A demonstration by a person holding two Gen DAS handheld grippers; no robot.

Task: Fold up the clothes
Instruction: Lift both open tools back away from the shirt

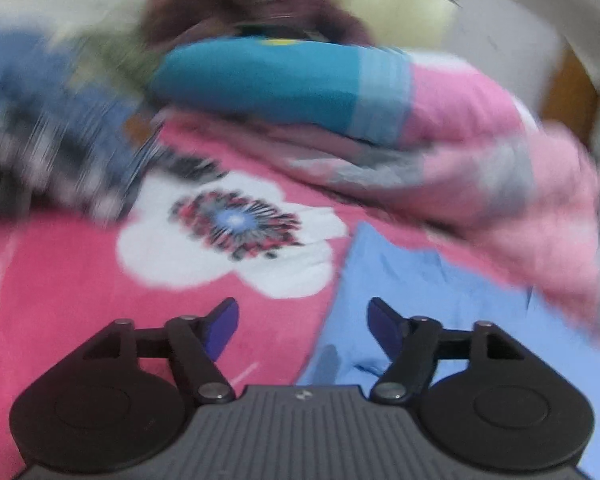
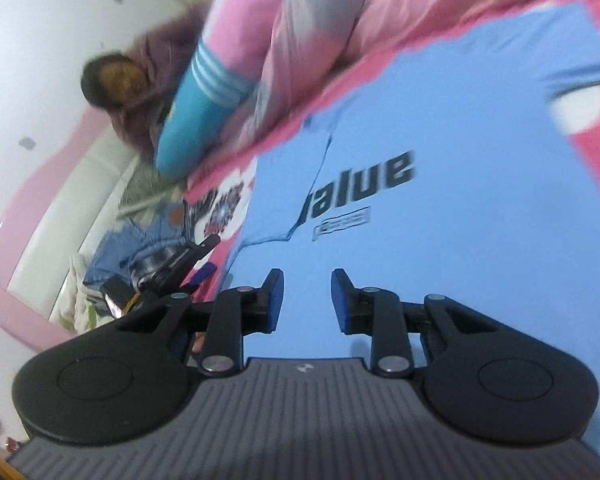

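Probably home bedroom: flowered pink bedsheet (image 1: 60,280), quilt (image 1: 480,160), padded headboard (image 2: 60,200).

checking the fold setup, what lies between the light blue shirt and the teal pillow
In the right wrist view, a pink and grey quilt lies between the light blue shirt and the teal pillow, with a strip of pink bedsheet.

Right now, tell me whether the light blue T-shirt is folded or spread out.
Partly folded. In the right wrist view the light blue T-shirt lies flat on the pink bedspread, but a folded-over edge cuts across its printed word.
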